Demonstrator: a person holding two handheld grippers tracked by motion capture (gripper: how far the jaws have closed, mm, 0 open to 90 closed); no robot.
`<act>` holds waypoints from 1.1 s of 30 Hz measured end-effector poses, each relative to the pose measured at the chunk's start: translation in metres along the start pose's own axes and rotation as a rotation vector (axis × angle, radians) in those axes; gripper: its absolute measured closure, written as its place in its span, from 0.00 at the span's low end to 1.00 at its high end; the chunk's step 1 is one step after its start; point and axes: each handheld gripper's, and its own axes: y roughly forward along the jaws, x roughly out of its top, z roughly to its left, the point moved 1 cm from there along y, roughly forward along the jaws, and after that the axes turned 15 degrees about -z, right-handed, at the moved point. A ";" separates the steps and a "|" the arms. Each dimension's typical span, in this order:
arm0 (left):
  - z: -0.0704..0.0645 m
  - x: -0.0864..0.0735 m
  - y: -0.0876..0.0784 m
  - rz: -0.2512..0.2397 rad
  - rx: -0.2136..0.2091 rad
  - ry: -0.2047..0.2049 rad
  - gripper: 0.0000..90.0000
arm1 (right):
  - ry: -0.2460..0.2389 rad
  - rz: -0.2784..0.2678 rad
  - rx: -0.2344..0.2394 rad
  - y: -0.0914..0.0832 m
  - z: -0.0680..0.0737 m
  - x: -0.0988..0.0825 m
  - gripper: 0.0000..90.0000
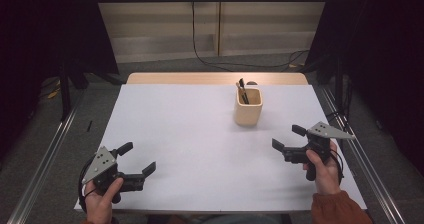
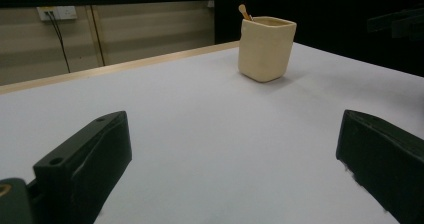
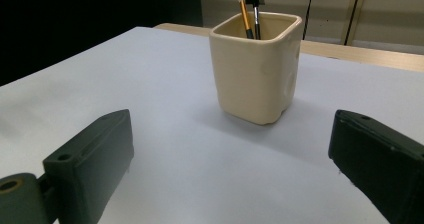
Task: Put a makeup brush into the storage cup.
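Cup (image 1: 248, 105) stands far-right on table (image 1: 190, 149) w/ two brushes (image 1: 242, 91) upright inside. Left gripper (image 1: 139, 160) and right gripper (image 1: 283, 138) both spread wide, holding nothing, well apart from cup. Judging: no handling underway yet; brushes untouched, everything left.

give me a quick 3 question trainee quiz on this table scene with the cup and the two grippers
1. True or false: the left gripper is shut on a brush.
2. Multiple choice: what stands in the cream cup? A) two brushes B) a spoon C) scissors
3. Fill in: the gripper nearer the cup is the ____ gripper.

Key:
1. False: its jaws stand open over the white table, holding nothing.
2. A: two brushes lean inside it, heads up.
3. Right.
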 end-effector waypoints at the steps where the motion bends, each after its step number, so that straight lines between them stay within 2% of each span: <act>1: 0.000 0.000 0.000 0.000 0.000 0.000 0.01 | 0.005 0.001 -0.004 -0.002 0.001 -0.001 0.04; 7: 0.000 0.000 -0.002 0.001 0.006 0.000 0.01 | 0.012 -0.013 -0.015 -0.013 0.004 -0.004 0.04; 13: 0.000 0.000 -0.003 0.002 0.012 -0.003 0.01 | 0.015 -0.001 -0.020 -0.025 0.007 -0.010 0.04; 21: -0.001 0.000 -0.004 0.003 0.008 -0.001 0.01 | 0.022 -0.006 -0.039 -0.048 0.007 -0.016 0.04; 33: -0.001 0.000 -0.002 0.003 0.009 -0.003 0.01 | 0.017 -0.001 -0.044 -0.047 0.007 -0.020 0.04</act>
